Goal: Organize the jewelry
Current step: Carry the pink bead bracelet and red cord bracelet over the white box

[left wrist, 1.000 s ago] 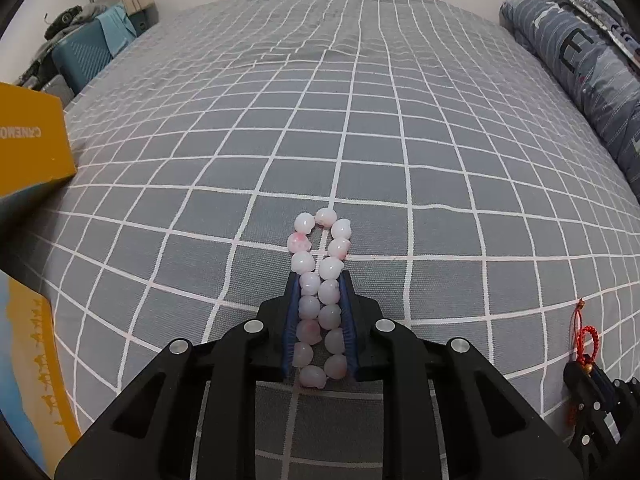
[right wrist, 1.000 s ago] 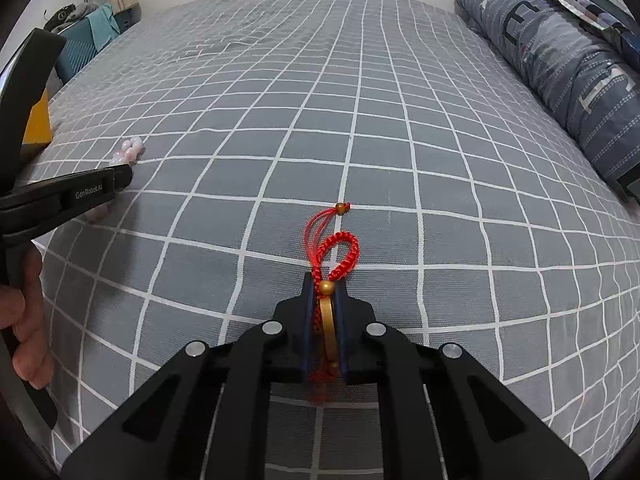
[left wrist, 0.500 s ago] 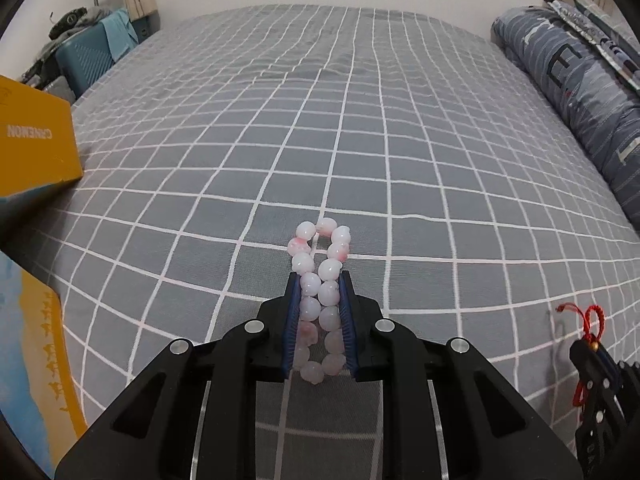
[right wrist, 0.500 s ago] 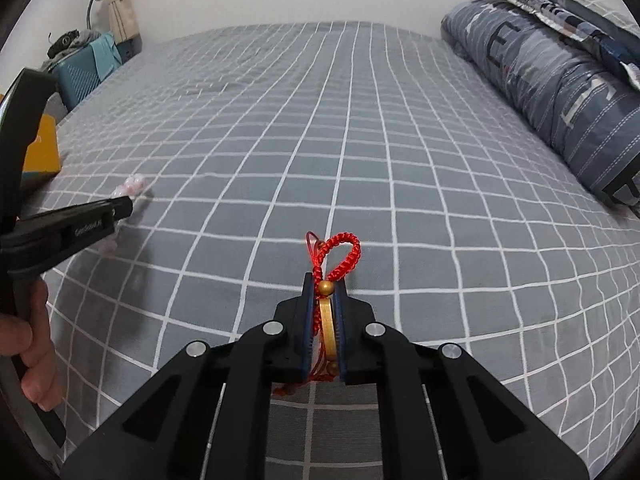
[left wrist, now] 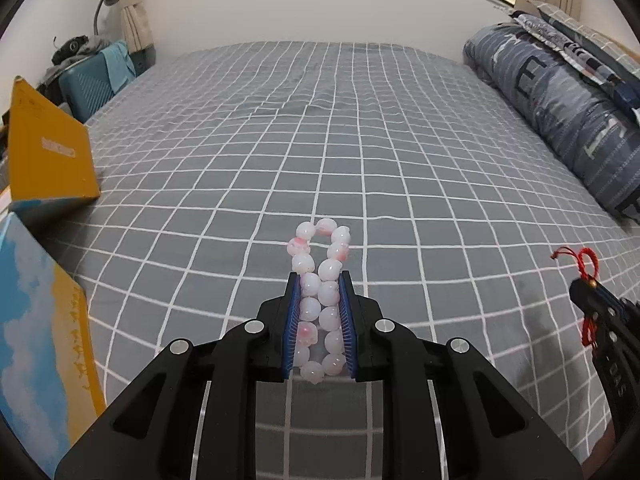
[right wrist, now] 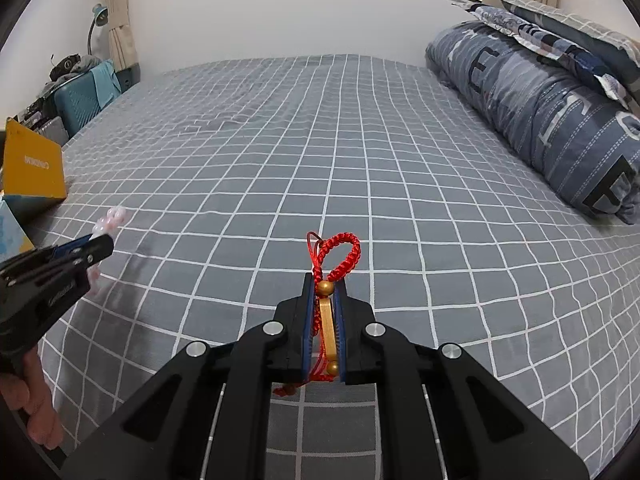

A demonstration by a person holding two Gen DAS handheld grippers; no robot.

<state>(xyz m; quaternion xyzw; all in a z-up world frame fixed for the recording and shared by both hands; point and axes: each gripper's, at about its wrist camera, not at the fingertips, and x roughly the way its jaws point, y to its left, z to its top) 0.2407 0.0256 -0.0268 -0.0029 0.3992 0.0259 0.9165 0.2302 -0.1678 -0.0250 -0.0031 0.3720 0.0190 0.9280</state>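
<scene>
Two bracelets are in hand, one per gripper, both held clear above the bed (left wrist: pixel 360 128), whose grey cover carries a thin white grid and lies mostly flat with faint creases toward the far end. The left gripper (left wrist: pixel 319 284) has its blue ribbed jaws pinching a beaded bracelet (left wrist: pixel 320 280): round, glossy, milky-white beads with pink blotches, squeezed into two parallel rows between the pads, the free loop arching out beyond the tips. The right gripper (right wrist: pixel 325 284) has its jaws pressed nearly together on a red cord bracelet (right wrist: pixel 336 252): a braided red loop standing up past the tips, a round gold bead at the jaw mouth, a smooth, elongated gold piece clamped between the pads, and a second gold bead with knotted red ends at the back. In the right wrist view a hand (right wrist: pixel 38 404) shows low at the left edge, gripping the left tool's black handle. Yellow cardboard box (left wrist: pixel 48 152), flap raised, at the bed's left edge. Rolled blue-grey quilt (left wrist: pixel 560 108) with large block letters along the right side. Teal suitcase (left wrist: pixel 90 90) past the far-left corner.
</scene>
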